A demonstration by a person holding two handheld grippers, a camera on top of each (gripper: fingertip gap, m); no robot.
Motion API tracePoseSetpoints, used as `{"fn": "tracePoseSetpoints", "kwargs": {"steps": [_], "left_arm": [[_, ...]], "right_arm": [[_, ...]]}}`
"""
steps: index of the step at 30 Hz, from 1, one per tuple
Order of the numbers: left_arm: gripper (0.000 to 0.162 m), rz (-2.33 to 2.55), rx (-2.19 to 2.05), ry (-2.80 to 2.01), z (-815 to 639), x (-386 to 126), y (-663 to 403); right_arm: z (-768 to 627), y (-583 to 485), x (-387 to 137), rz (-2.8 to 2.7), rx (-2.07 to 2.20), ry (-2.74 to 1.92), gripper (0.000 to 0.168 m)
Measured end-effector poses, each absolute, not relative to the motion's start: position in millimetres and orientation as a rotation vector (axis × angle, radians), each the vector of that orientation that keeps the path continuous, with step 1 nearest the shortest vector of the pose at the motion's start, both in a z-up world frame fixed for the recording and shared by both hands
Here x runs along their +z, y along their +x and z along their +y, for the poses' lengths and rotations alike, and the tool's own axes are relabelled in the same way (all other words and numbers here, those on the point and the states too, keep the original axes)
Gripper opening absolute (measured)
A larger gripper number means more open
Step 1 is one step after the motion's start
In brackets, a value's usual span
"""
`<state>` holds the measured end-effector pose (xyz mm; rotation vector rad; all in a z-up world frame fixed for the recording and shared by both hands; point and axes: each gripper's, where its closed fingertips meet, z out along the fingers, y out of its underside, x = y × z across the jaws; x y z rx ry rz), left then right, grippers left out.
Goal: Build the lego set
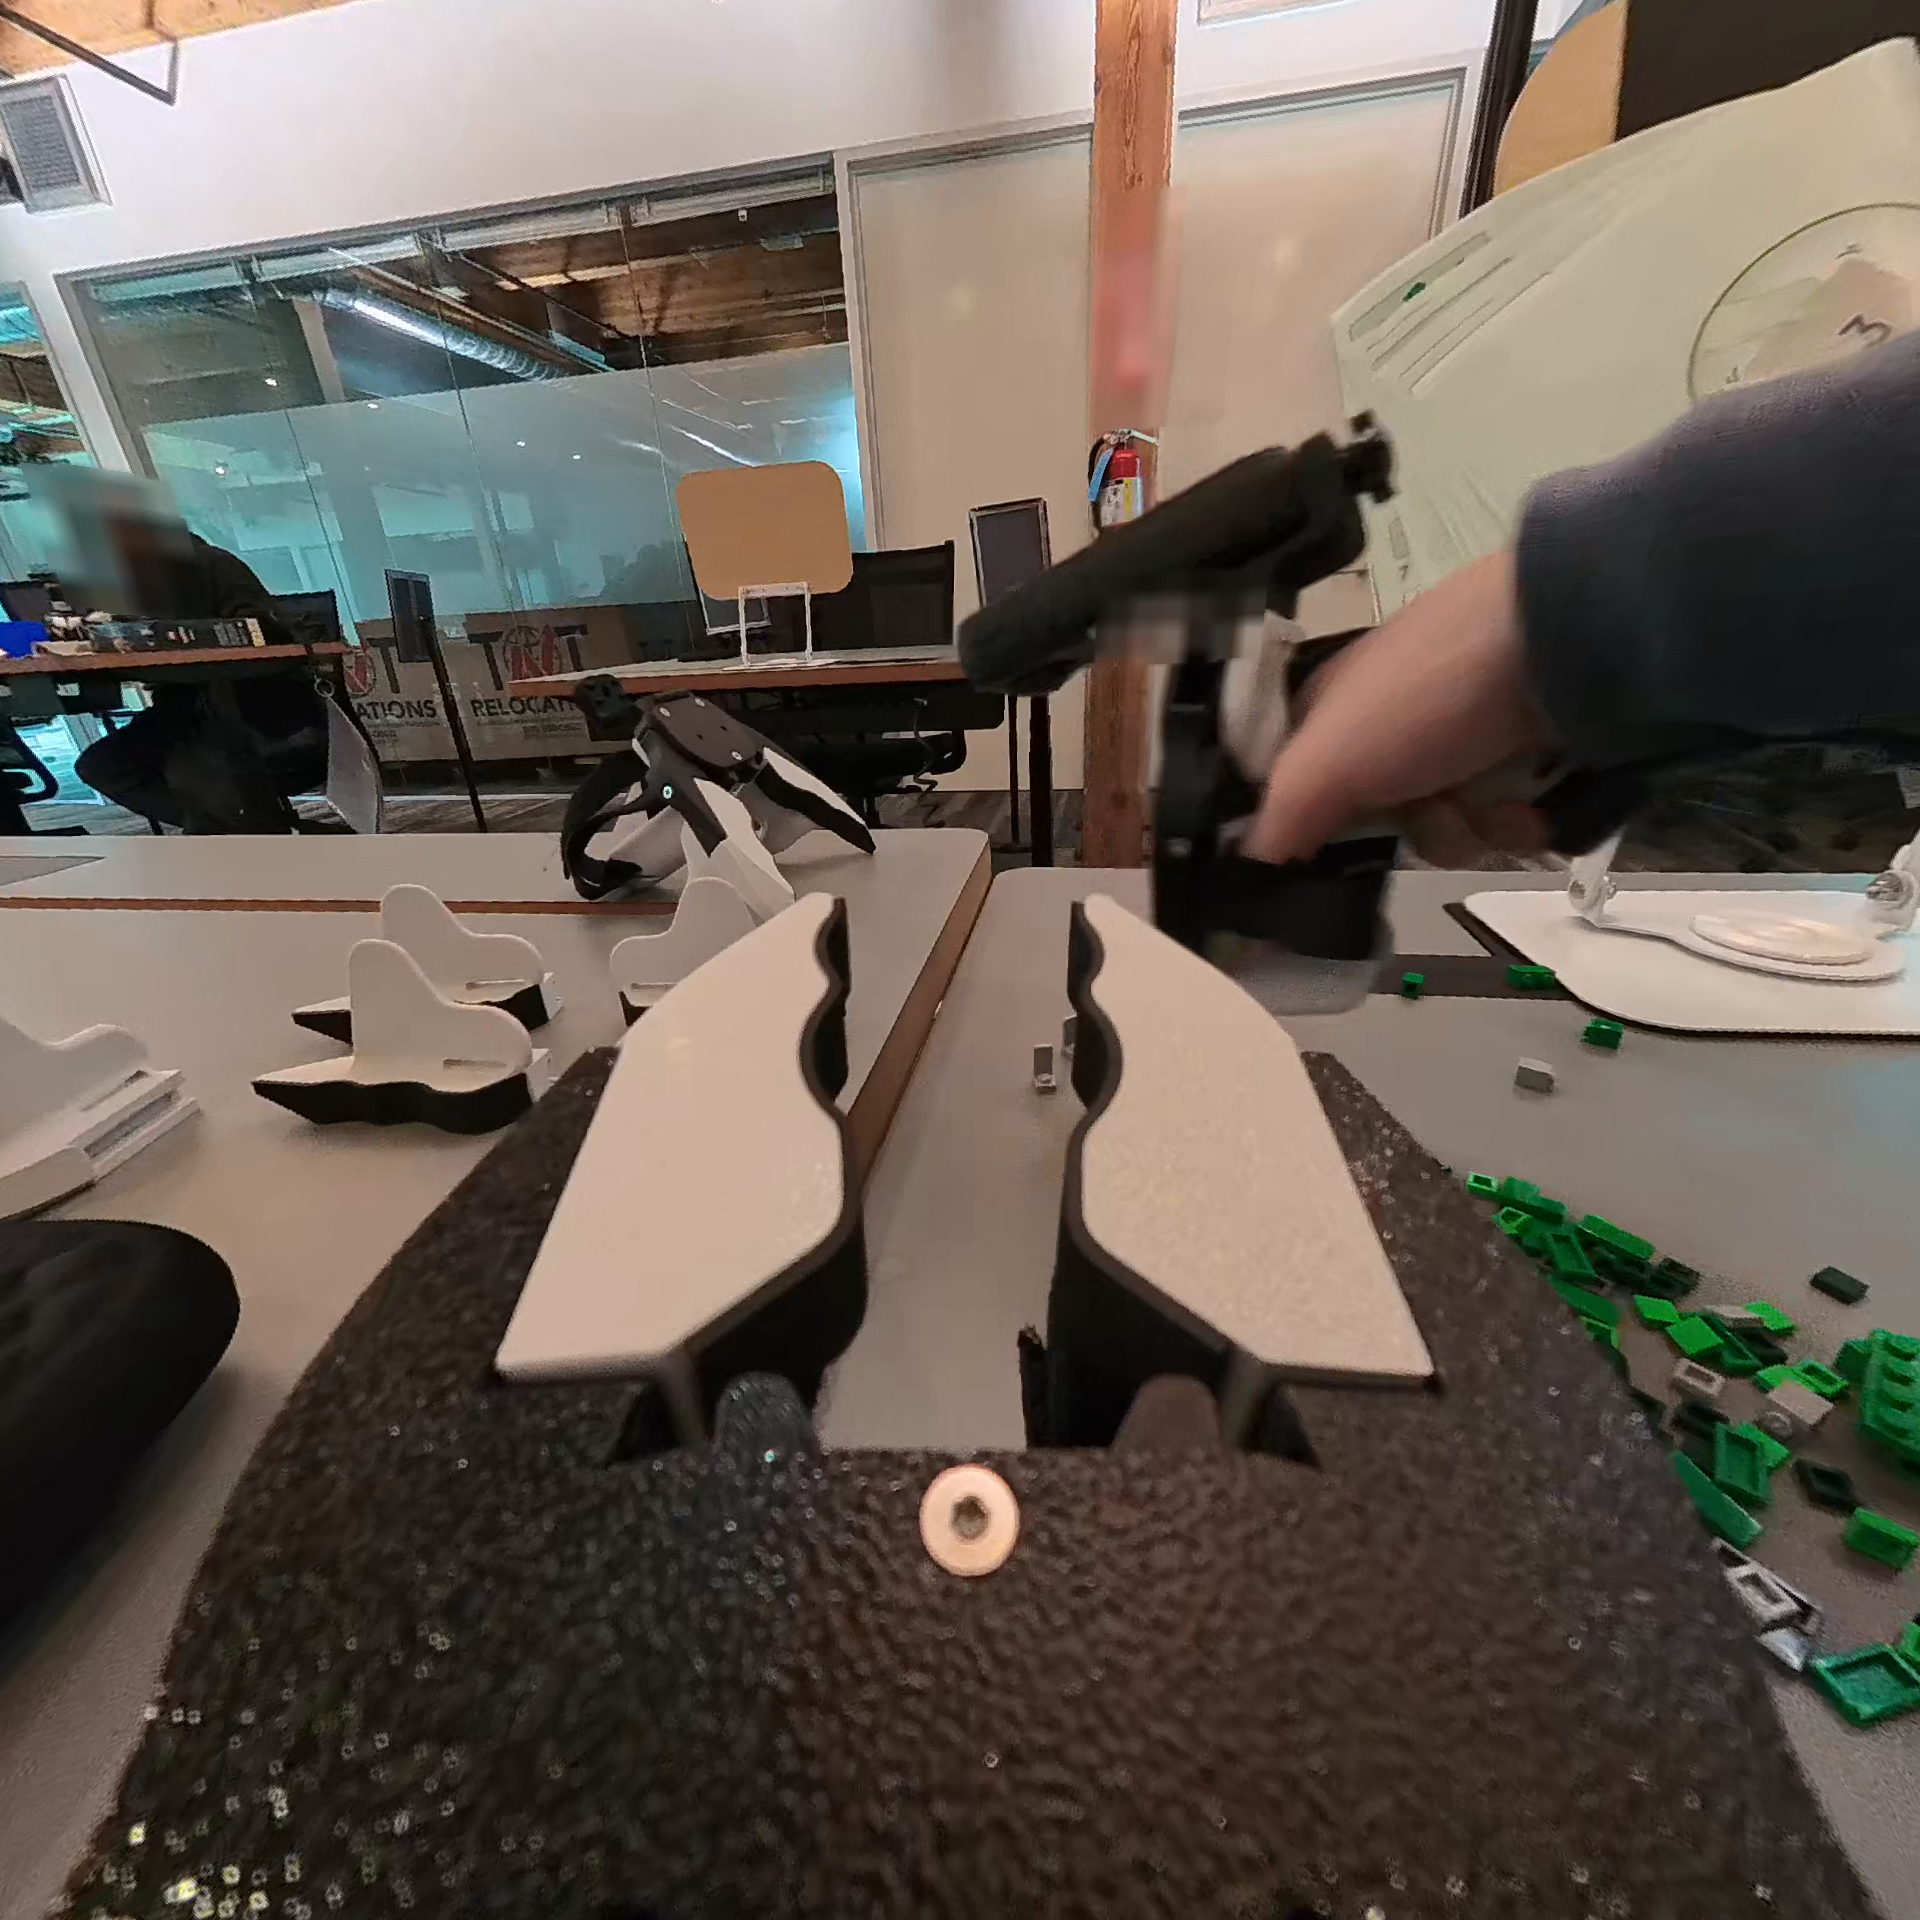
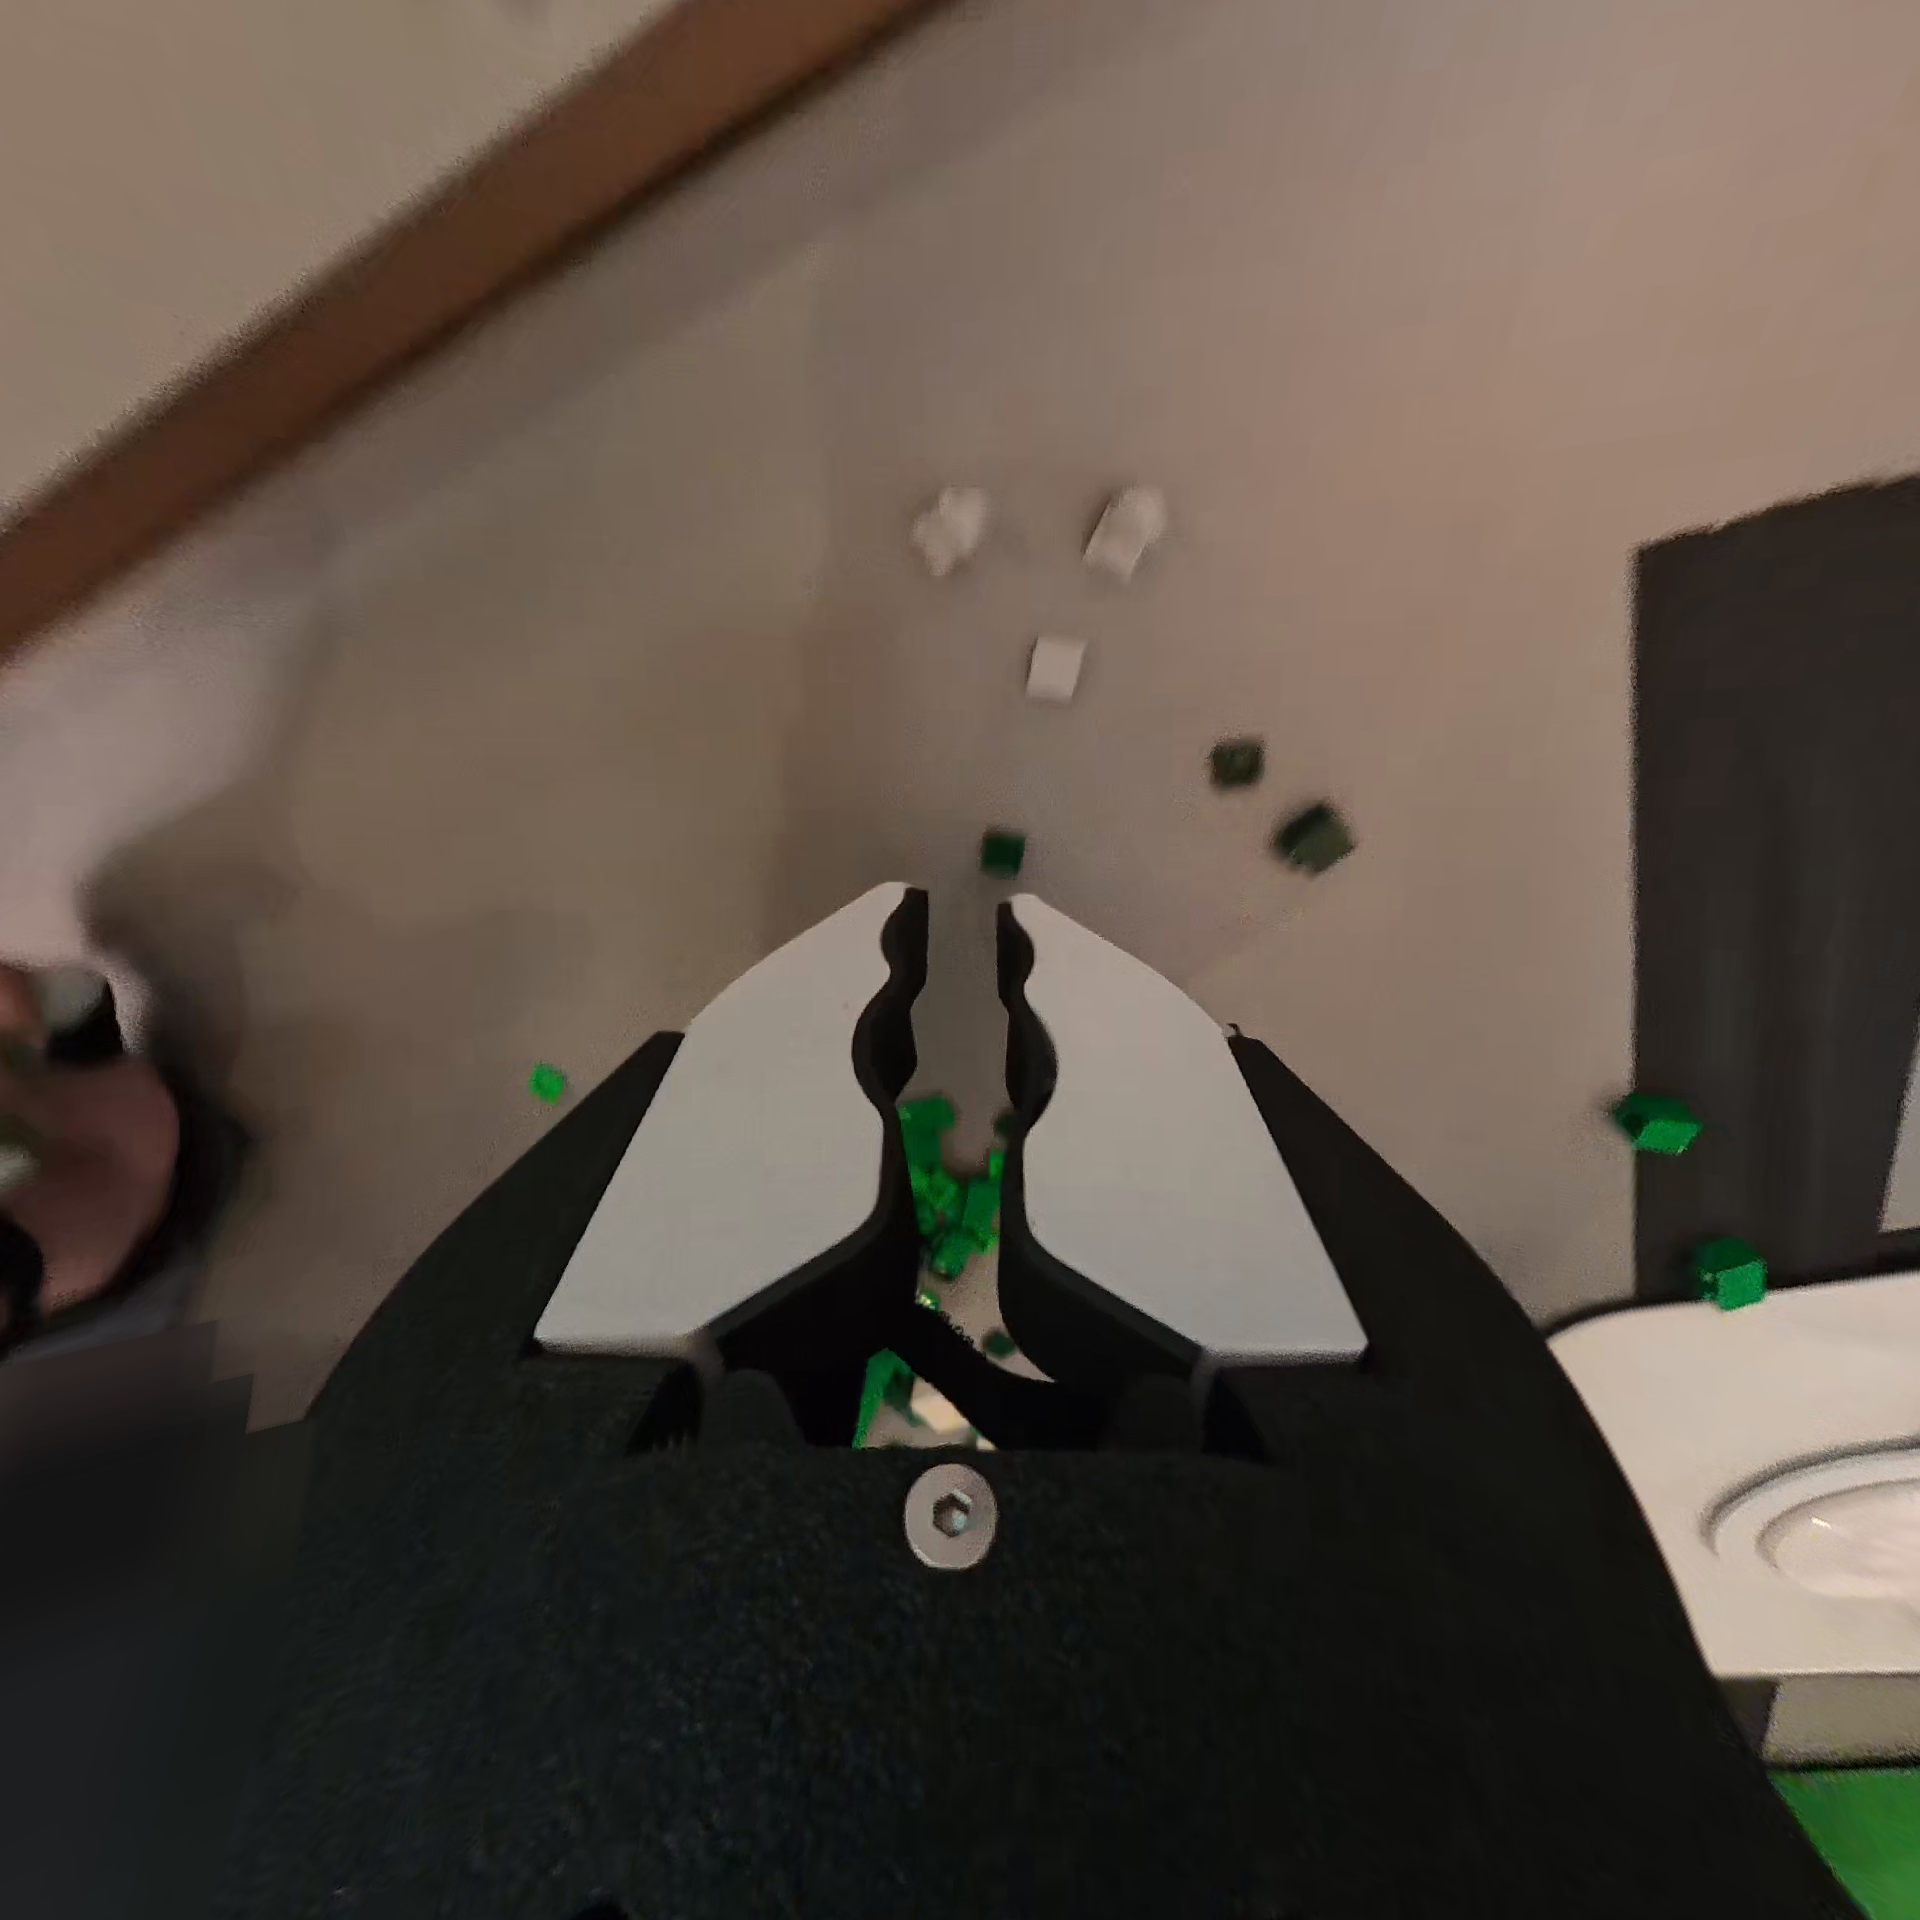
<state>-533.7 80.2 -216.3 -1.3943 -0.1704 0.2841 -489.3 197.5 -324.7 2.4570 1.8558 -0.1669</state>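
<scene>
Right now the left hand-held gripper [image 1: 961,935] has its two white fingers [image 1: 707,1132] wide apart with nothing between them. It sits low over the grey surface [image 1: 1621,1153]. A small grey brick [image 1: 1044,1068] stands on the surface just past the gap, near the right finger.

To the right of it lies a heap of green lego pieces [image 1: 1756,1392], mixed with a few grey and dark ones. More green pieces [image 1: 1601,1032] lie apart, farther off. Far right is a white stand [image 1: 1704,966] with a round disc on it, and a big white booklet [image 1: 1621,312] leans up behind.

The right hand-held gripper [image 2: 961,899] points down at the surface [image 2: 1351,416]. Its fingers [image 2: 769,1164] are close together, with only a thin gap at the tips, and nothing is held there. The picture is blurry. Green pieces [image 2: 951,1195] show through the gap, lower down. One green brick [image 2: 1003,852] lies just past the tips. Three white bricks [image 2: 1055,668] lie farther away, and two dark green ones [image 2: 1314,836] lie to the right.

In the left view a person's hand [image 1: 1392,727] in a dark sleeve holds that right hand-held gripper [image 1: 1268,925] above the surface. Spare white gripper fingers [image 1: 416,1039] stand on the far left.
</scene>
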Motion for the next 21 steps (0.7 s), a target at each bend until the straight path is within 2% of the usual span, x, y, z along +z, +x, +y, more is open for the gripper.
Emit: {"fn": "tracePoseSetpoints", "kwargs": {"steps": [4, 10, 17, 21], "left_arm": [[0.039, -0.165, 0.274, -1.386, 80.5, -215.1, -530.9], [0.038, -0.143, 0.268, -1.390, 82.1, -215.8, -523.8], [0.035, -0.096, 0.287, -1.404, 84.2, -216.8, -515.1], [0.033, -0.074, 0.304, -1.401, 83.0, -215.5, -511.7]], "right_arm": [[156.9, -438.1, -322.9, 1.943, -0.245, 2.268, 0.004], [121.0, -393.8, -330.0, 1.906, -0.418, 2.261, 0.006], [119.8, -381.9, -345.7, 1.847, -0.265, 2.323, 0.004], [139.2, -375.5, -342.4, 1.892, -0.131, 2.389, 0.011]]}}
